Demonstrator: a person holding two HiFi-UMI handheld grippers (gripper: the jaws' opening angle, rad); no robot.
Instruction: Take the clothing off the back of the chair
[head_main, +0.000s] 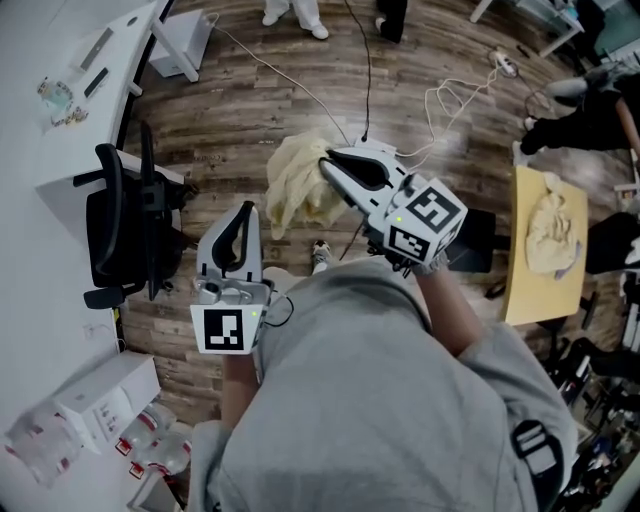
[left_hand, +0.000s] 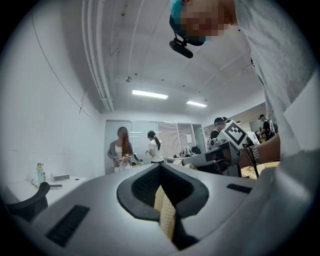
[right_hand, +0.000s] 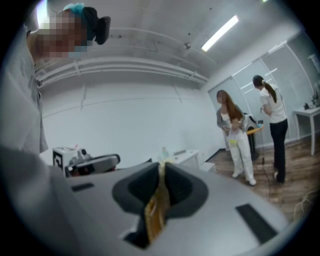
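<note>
A cream fluffy garment (head_main: 298, 185) hangs in the air over the wooden floor, away from the black office chair (head_main: 120, 228) at the left. My right gripper (head_main: 326, 160) is shut on its upper edge, and a strip of the yellow cloth (right_hand: 156, 210) shows pinched between the jaws. My left gripper (head_main: 244, 210) is just left of the garment's lower corner and points level. A strip of the cream waffle cloth (left_hand: 165, 212) sits between its closed jaws. The chair's back is bare.
A white desk (head_main: 60, 120) stands beyond the chair. At the right, a yellow table (head_main: 530, 290) carries another bundled cloth (head_main: 553, 232). Cables (head_main: 450, 100) trail over the floor. White boxes (head_main: 95, 405) lie at the lower left. Two people (right_hand: 250, 130) stand farther off.
</note>
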